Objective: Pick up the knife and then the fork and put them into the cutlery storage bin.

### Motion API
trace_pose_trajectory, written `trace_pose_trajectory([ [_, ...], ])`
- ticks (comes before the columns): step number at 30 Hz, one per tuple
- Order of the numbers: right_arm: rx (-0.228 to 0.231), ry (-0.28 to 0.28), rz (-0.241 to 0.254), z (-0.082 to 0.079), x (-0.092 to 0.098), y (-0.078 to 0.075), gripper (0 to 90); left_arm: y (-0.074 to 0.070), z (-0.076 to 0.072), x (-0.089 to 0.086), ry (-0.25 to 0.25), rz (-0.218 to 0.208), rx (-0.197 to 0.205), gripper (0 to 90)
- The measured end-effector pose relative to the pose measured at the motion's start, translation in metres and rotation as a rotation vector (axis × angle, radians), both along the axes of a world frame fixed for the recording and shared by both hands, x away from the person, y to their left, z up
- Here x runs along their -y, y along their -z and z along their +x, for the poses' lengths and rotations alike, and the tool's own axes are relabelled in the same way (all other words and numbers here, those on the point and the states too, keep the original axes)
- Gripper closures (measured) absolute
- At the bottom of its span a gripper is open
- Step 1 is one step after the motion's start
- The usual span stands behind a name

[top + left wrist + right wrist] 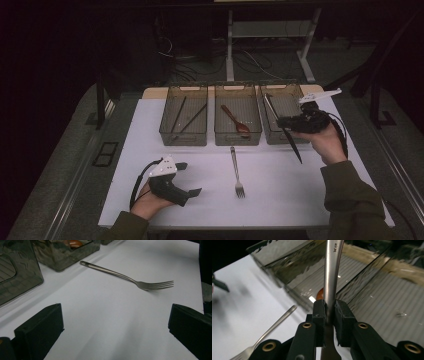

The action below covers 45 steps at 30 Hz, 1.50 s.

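One slim steel knife (pixel 331 277) clamped mid-handle by right gripper (pixel 329 312); stiff, light, slippery. Left gripper (pixel 115 322) released.

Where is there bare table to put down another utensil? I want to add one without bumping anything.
Free: the white table between the fork and the right sleeve, and left of the left gripper. Crowded: the back row of three bins, where the right gripper holds a knife.
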State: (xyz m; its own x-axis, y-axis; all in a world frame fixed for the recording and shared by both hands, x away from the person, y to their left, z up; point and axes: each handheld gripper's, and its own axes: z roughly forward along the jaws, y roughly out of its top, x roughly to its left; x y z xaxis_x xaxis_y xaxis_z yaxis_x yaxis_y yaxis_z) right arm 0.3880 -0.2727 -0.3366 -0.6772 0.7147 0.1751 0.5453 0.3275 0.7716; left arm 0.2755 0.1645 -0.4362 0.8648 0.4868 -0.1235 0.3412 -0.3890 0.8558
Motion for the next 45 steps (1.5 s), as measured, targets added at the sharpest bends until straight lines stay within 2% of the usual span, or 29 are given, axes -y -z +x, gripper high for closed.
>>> trace_pose_trajectory([
  [9, 0.042, 0.054, -0.022, 0.024, 0.006, -0.025, 78.5, 0.000, 0.000, 0.000, 0.001, -0.003, -0.001, 0.0],
  [15, 0.079, 0.079, -0.052, 0.047, 0.008, -0.034, 78.5, 0.000, 0.000, 0.000, 0.003, -0.003, 0.000, 0.0],
  [21, 0.082, 0.129, -0.098, 0.072, 0.013, -0.039, 78.5, 0.000, 0.000, 0.000, 0.005, -0.004, 0.000, 0.0],
  [27, 0.076, 0.184, -0.103, 0.095, 0.025, -0.028, 78.4, 0.000, 0.000, 0.001, 0.006, -0.006, -0.004, 0.0],
  [33, 0.070, 0.219, -0.146, 0.104, 0.030, -0.010, 78.4, 0.000, 0.000, 0.001, 0.007, -0.009, -0.005, 0.0],
  [36, 0.065, 0.218, -0.135, 0.104, 0.032, 0.001, 78.4, 0.001, 0.000, 0.001, 0.008, -0.007, -0.008, 0.0],
  [45, 0.016, 0.197, -0.176, 0.107, 0.032, 0.030, 78.4, 0.001, 0.000, 0.001, 0.008, -0.005, -0.009, 0.0],
])
